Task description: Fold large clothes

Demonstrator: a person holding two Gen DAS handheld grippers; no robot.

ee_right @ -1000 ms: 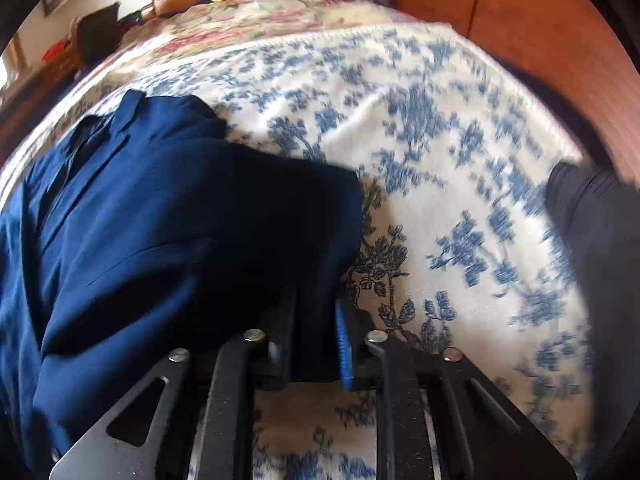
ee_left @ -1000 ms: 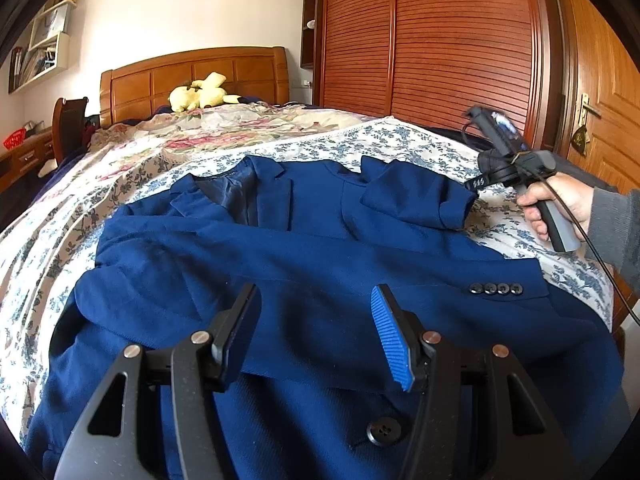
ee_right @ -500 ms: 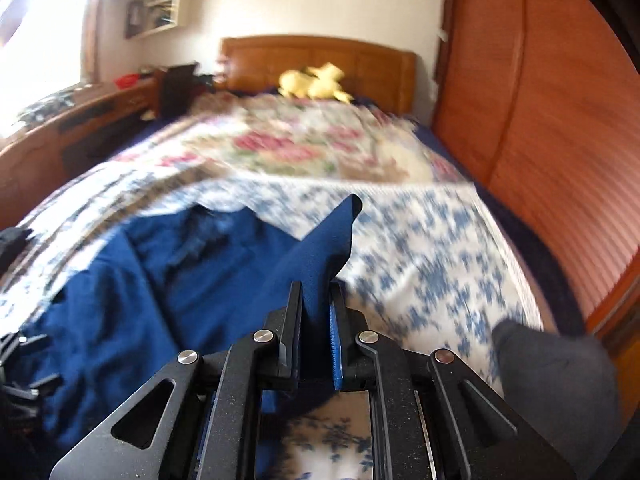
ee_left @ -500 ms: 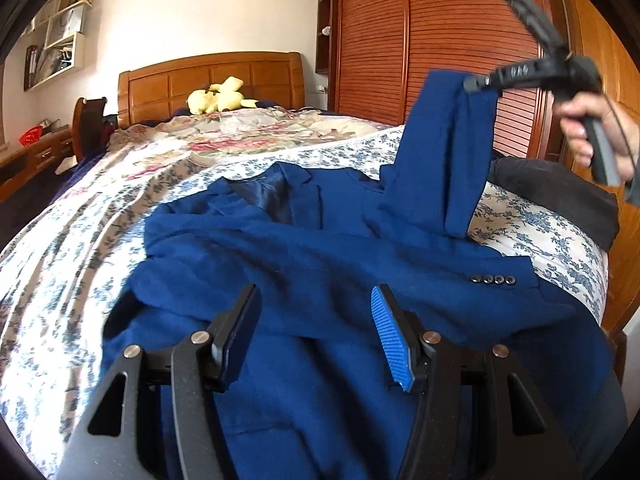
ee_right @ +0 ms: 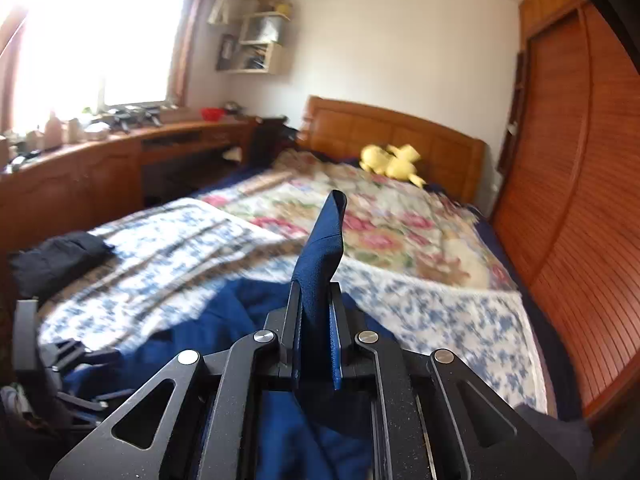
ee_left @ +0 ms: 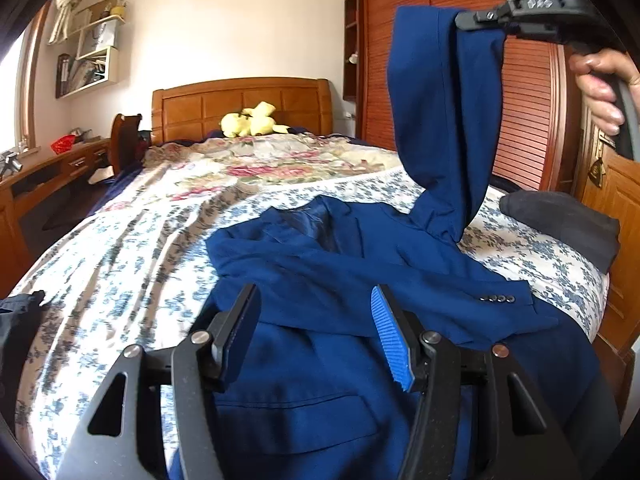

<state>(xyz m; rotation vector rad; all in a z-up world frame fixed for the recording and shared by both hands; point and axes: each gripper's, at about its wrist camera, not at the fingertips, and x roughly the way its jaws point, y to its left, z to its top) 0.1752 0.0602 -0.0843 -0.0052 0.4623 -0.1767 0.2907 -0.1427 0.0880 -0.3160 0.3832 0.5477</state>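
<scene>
Navy blazer (ee_left: pixel 332 264) on the floral bedspread (ee_left: pixel 120 248) — one sleeve (ee_left: pixel 440 120) raised.

Right gripper (ee_right: pixel 316 320) is clamped on the sleeve cuff, fabric pinched between its pads and standing up past them; the left-wrist view shows the sleeve hanging from it above the bed, the person's hand (ee_left: pixel 600 88) on the handle. Left gripper (ee_left: pixel 316 328) hovers over the blazer's lower front — jaws apart, nothing between them. A dark folded garment (ee_left: pixel 560 220) lies near the right edge of the bed.

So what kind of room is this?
A bedroom, most likely: a bed with a carved wooden headboard, a floral quilt over it, and a slatted wooden wardrobe alongside.
</scene>
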